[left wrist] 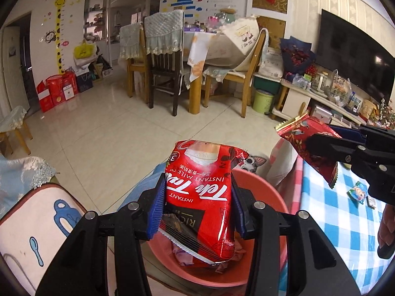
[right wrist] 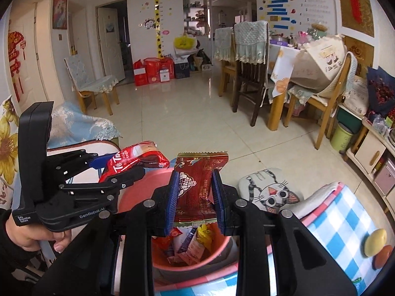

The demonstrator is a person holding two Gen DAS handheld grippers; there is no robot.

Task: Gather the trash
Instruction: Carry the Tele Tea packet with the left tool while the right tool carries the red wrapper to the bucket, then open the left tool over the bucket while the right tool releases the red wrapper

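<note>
**Two wrappers held over the pink basin**

A pale tiled floor (right wrist: 197, 113) lies wide and bare ahead, with dining chairs (right wrist: 249, 74) and a table at its far side. The blue-checked cloth (left wrist: 340, 212) ends beside the pink basin (left wrist: 269, 197), already holding wrappers. Over the basin, the left gripper (left wrist: 197, 204) clamps a red milk-tea packet (left wrist: 200, 192); the right gripper (right wrist: 196, 197) pinches a dark red wrapper (right wrist: 197, 185).

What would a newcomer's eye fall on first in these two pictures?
First, the red milk tea packet, clamped between the blue jaws of the left gripper just above the pink basin. Next, the dark red wrapper held in the right gripper, over the same basin, where other wrappers already lie. Beside the basin lies a blue checked cloth.
</note>
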